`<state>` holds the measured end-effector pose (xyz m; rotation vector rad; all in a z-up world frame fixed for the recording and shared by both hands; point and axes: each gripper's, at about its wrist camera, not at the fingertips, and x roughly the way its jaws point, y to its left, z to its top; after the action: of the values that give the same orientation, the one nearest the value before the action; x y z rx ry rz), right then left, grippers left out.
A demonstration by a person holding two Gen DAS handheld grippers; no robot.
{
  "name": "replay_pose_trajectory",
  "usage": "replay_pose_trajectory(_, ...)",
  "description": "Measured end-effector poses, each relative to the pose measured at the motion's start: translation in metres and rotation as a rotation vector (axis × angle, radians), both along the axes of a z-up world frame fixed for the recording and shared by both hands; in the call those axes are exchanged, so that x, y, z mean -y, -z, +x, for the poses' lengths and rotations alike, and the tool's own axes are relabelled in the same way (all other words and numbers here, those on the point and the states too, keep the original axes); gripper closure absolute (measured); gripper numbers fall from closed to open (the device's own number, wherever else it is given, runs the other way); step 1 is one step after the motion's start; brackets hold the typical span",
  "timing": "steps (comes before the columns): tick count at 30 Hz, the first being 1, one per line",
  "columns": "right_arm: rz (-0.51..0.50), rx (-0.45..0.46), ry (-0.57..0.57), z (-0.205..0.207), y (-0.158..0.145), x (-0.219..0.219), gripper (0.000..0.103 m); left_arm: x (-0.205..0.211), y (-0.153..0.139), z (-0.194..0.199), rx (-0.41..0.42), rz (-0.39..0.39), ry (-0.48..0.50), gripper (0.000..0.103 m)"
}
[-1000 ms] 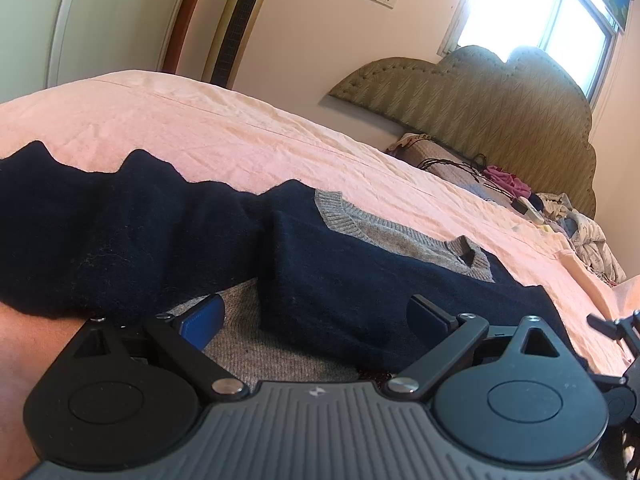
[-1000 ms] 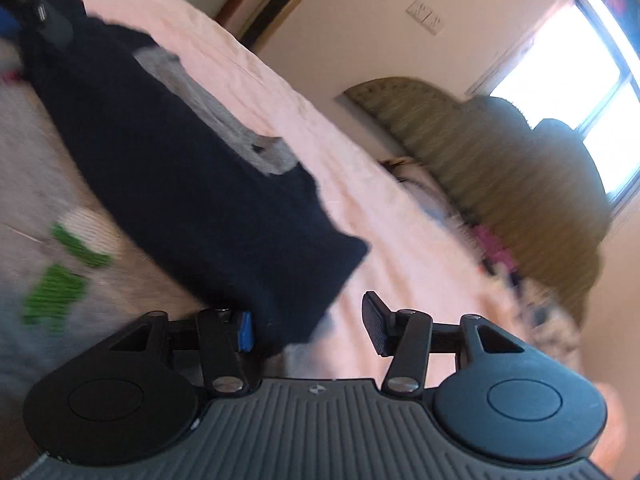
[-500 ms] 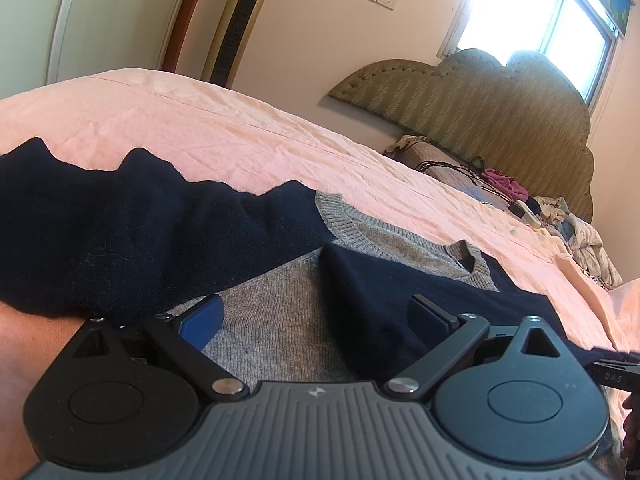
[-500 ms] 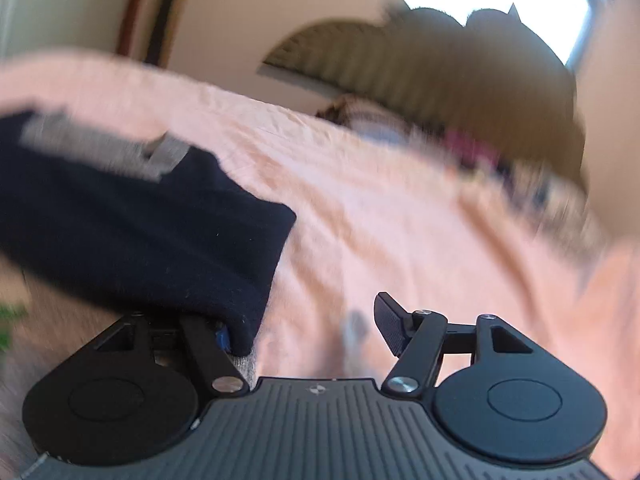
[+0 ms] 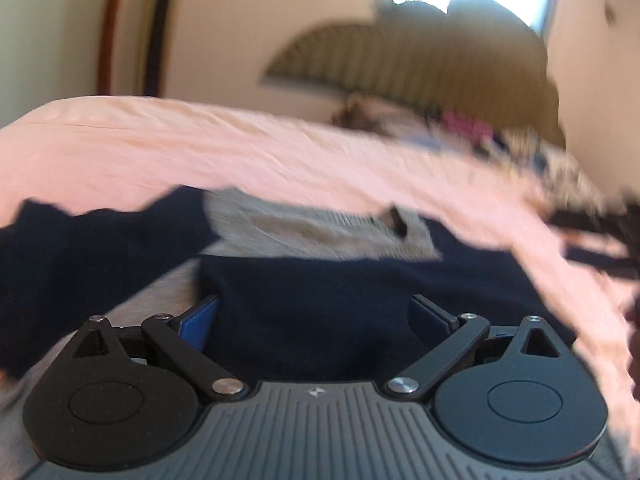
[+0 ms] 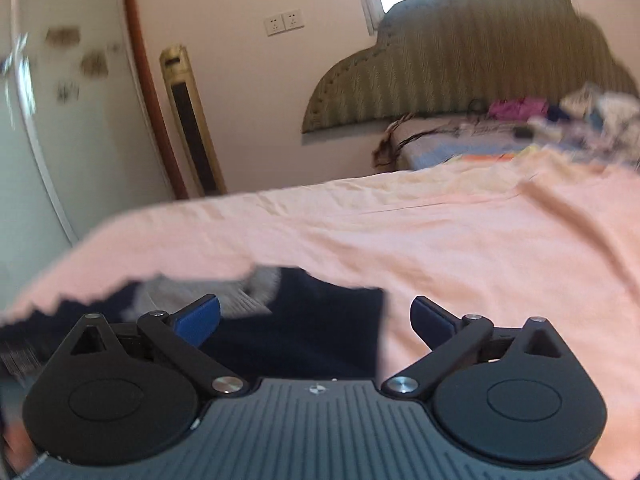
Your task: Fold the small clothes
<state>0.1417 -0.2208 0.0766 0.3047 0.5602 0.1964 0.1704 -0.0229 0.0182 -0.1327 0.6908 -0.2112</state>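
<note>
A small navy and grey knit sweater (image 5: 304, 300) lies on the pink bed sheet (image 5: 200, 148), its grey collar (image 5: 320, 232) toward the headboard and a navy sleeve folded across the body. My left gripper (image 5: 314, 316) is open, its fingers wide on either side of the folded navy cloth, low over it. In the right wrist view the sweater (image 6: 296, 340) lies under my right gripper (image 6: 316, 316), which is open and empty above the garment's right edge. Both views are motion-blurred.
The pink sheet (image 6: 480, 240) stretches to the right of the sweater. A padded headboard (image 6: 460, 64) and a pile of loose clothes (image 6: 560, 120) are at the far end. A tall standing appliance (image 6: 192, 120) is by the wall.
The right gripper let go of the navy sleeve and opened, swinging left to face the wall. The left gripper moved right, over the folded sleeve, and turned toward the headboard.
</note>
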Motion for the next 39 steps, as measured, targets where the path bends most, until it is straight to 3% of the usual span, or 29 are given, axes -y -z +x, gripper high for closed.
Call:
replay_pose_trajectory(3,0.069,-0.134,0.003,0.048,0.029,-0.011,0.002,0.011,0.013,0.015,-0.05,0.115,0.016,0.003)
replay_pose_trajectory(5,-0.035,-0.224,0.057,0.067,0.057,-0.019,0.002,0.008,0.018,0.009,-0.018,0.134,0.053,0.0)
replay_pose_trajectory(6,-0.127,-0.149,0.05,0.061,0.063,-0.024,0.002,0.005,0.018,0.008,-0.017,0.124,0.06,0.0)
replay_pose_trajectory(8,-0.291,-0.143,0.077,0.061,0.076,-0.031,0.0,0.002,0.02,0.01,-0.018,0.128,0.056,0.0)
replay_pose_trajectory(11,-0.281,-0.15,0.098,0.068,0.078,-0.027,0.0,0.007,0.018,0.012,-0.015,0.159,0.026,0.0)
replay_pose_trajectory(14,-0.283,-0.169,0.138,0.069,0.079,-0.023,0.0,-0.018,0.009,-0.009,0.014,0.135,-0.1,0.0)
replay_pose_trajectory(19,-0.24,-0.148,0.133,0.06,0.077,-0.017,0.0,-0.139,-0.011,-0.084,0.088,-0.141,-0.317,0.0)
replay_pose_trajectory(23,-0.255,-0.149,0.13,0.063,0.076,-0.018,0.0,-0.265,-0.007,-0.137,0.11,-0.355,-0.746,0.0)
replay_pose_trajectory(25,-0.263,-0.151,0.131,0.064,0.075,-0.019,0.0,-0.327,0.01,-0.156,0.07,-0.56,-0.936,0.0)
replay_pose_trajectory(27,-0.262,-0.151,0.132,0.063,0.075,-0.019,0.0,-0.363,0.022,-0.166,0.09,-0.763,-0.965,0.001)
replay_pose_trajectory(30,-0.26,-0.15,0.133,0.063,0.076,-0.019,0.0,-0.376,0.021,-0.156,0.081,-0.825,-0.945,0.001)
replay_pose_trajectory(31,-0.261,-0.15,0.133,0.063,0.076,-0.019,0.0,-0.375,0.021,-0.151,0.083,-0.808,-0.935,0.008)
replay_pose_trajectory(34,-0.26,-0.15,0.135,0.063,0.076,-0.019,0.0,-0.367,0.023,-0.125,-0.024,-0.669,-0.93,0.073)
replay_pose_trajectory(35,-0.26,-0.149,0.136,0.062,0.076,-0.02,0.0,-0.364,0.025,-0.122,-0.031,-0.642,-0.924,0.078)
replay_pose_trajectory(37,-0.259,-0.149,0.136,0.062,0.076,-0.019,0.0,-0.357,0.02,-0.118,-0.013,-0.568,-0.938,0.079)
replay_pose_trajectory(39,-0.257,-0.148,0.136,0.062,0.076,-0.019,0.0,-0.354,0.015,-0.117,0.006,-0.525,-0.981,0.095)
